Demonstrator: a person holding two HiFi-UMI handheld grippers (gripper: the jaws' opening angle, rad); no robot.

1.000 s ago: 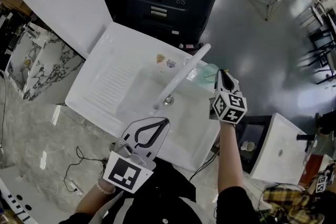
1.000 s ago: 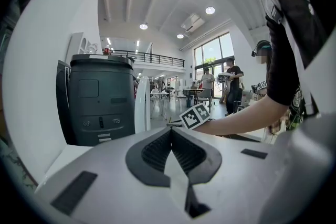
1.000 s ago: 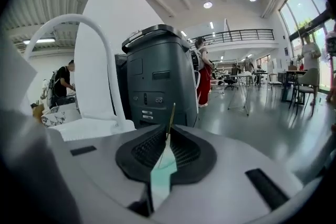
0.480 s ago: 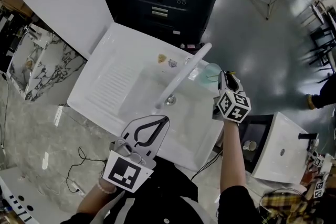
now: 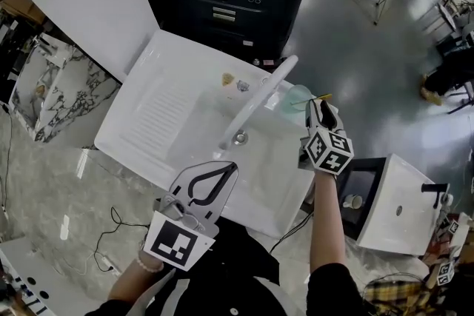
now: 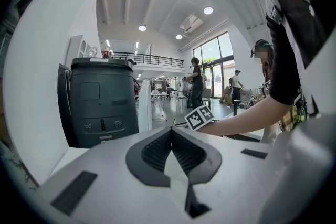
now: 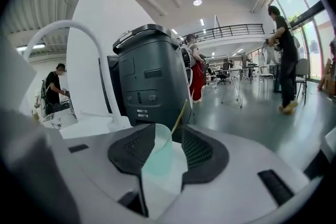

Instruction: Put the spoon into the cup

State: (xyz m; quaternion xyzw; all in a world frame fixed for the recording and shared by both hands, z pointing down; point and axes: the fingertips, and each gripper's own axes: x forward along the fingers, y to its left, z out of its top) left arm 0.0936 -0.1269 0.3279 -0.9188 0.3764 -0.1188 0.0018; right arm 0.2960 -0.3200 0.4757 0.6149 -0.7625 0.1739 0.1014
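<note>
Gold-toned spoon (image 7: 179,113) looks to be standing in the cup (image 7: 157,153) already. Only its thin handle shows, long axis steep, leaning up and to the right over the rim in the right gripper view. The bowl end is hidden behind the translucent green wall. The cup sits at the far right edge of the white sink (image 5: 167,96), just beside the faucet (image 5: 259,98). The right gripper (image 7: 167,132) is directly behind the cup, which stands in the gap between its jaws. Those jaws have just been opening and now stand wide, pads off the handle and gripping nothing. That hand is by far the nearer one — arm stretched forward over the sink's right side, gripper pointing a little below level at the cup. The left gripper (image 6: 171,132) is well apart, held back at the sink's near edge close to the body, jaws pressed together and empty. Judging by this, the drop is done, and any pull-back should go straight rearward — a sideways swing could clip the cup or the leaning handle.
</note>
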